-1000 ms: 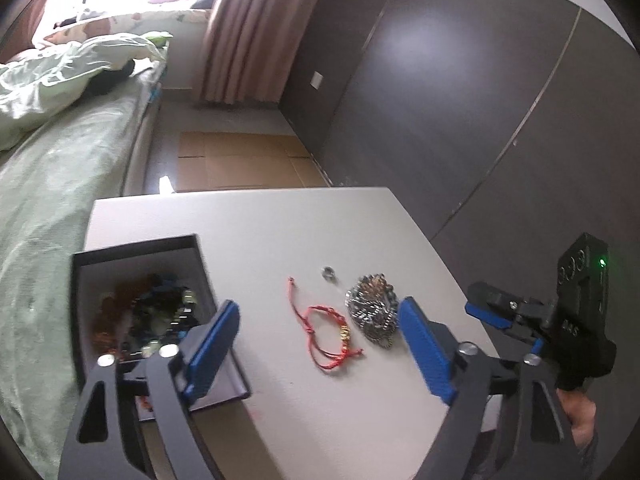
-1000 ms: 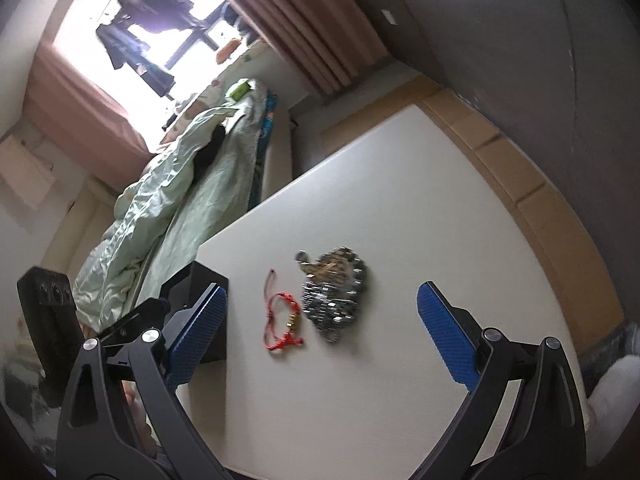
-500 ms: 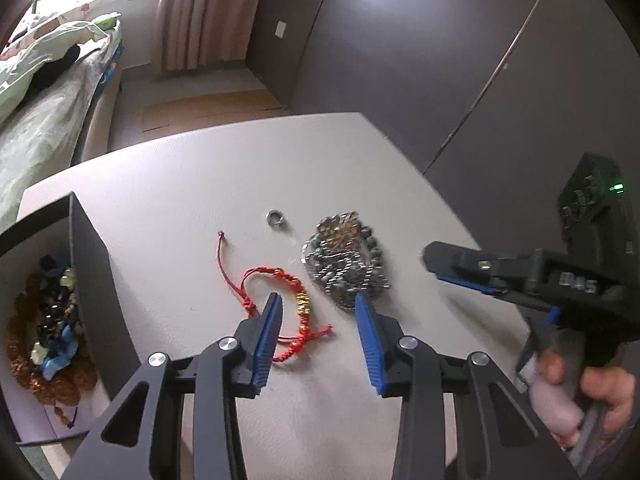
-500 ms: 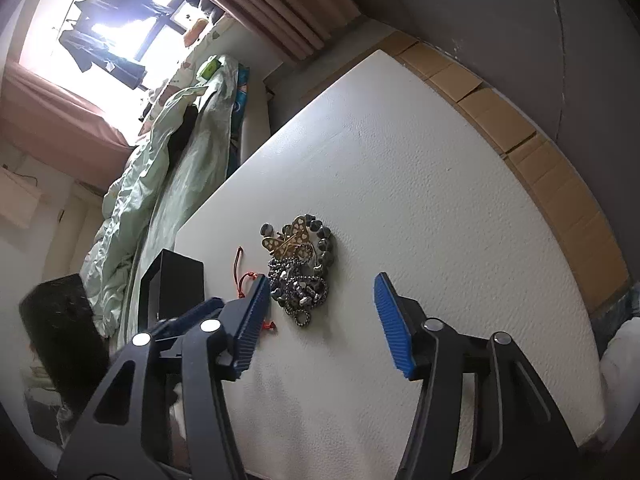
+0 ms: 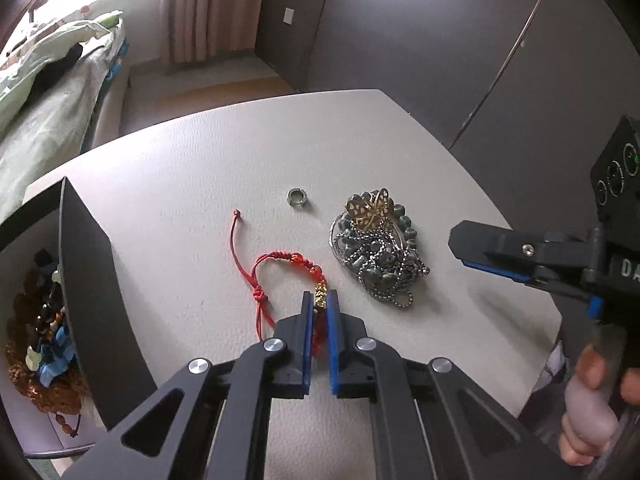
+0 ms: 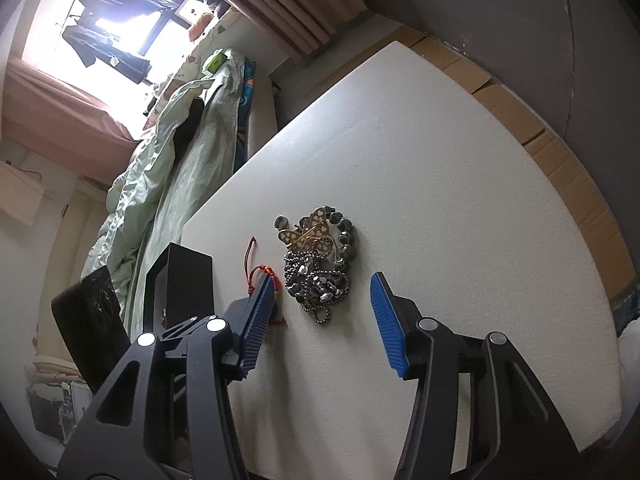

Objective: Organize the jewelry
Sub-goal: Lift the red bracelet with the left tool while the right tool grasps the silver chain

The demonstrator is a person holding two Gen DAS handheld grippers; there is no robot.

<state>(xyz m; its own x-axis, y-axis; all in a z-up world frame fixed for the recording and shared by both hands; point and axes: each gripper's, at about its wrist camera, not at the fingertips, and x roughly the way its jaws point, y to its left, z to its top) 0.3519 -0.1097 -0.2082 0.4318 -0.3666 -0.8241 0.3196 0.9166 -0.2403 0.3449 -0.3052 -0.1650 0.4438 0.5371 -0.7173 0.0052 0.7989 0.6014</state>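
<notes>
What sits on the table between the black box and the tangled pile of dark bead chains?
In the left wrist view, the red cord bracelet lies between the black box and the pile, pinched by the left gripper.

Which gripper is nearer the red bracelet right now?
Left. The left gripper is shut on the red bracelet at its gold bead. The right gripper stands open beside it, over the metal jewelry pile.
</notes>
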